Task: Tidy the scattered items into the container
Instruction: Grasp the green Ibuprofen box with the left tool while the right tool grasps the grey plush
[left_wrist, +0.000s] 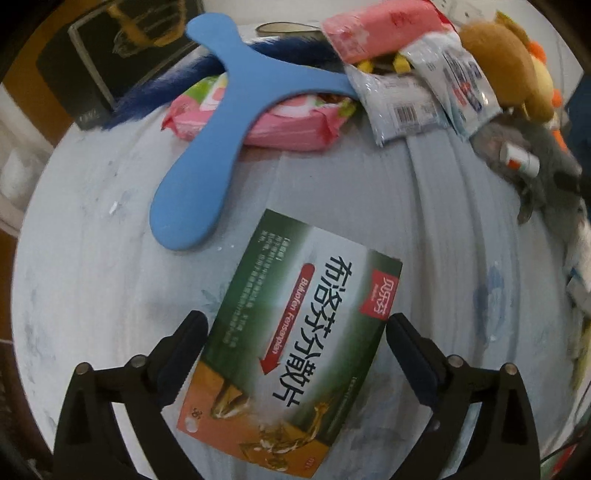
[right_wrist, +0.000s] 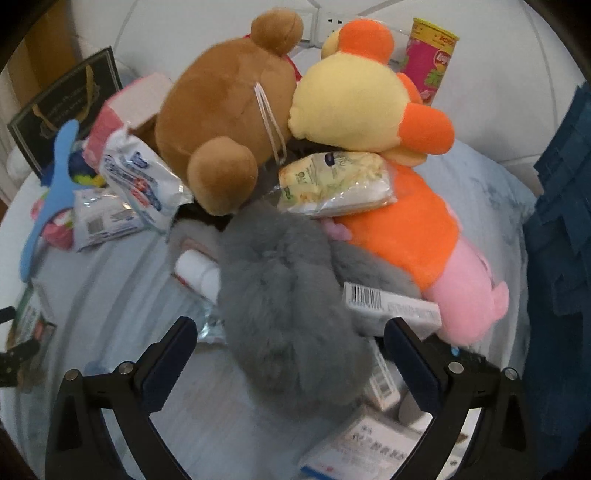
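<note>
A green and orange medicine box (left_wrist: 295, 332) lies flat on the pale blue sheet (left_wrist: 92, 221). My left gripper (left_wrist: 295, 330) is open over it, one finger on each side of the box and small gaps showing. A blue three-armed boomerang (left_wrist: 229, 122) rests on a pink wipes pack (left_wrist: 291, 125) farther away. In the right wrist view my right gripper (right_wrist: 290, 332) is open around a grey furry plush (right_wrist: 291, 314), its pads clear of the fur. Behind it sit a brown bear plush (right_wrist: 221, 110), a yellow and orange duck plush (right_wrist: 354, 99) and an orange and pink plush (right_wrist: 417, 236).
A black paper bag with gold handles (right_wrist: 62, 107) stands at the far left. White boxes (right_wrist: 391, 306), a small white bottle (right_wrist: 199, 273), foil packets (right_wrist: 140, 177), a snack bag (right_wrist: 332, 184) and a crisps tube (right_wrist: 428, 59) crowd the plush pile. Dark blue cloth (right_wrist: 561, 240) hangs at the right.
</note>
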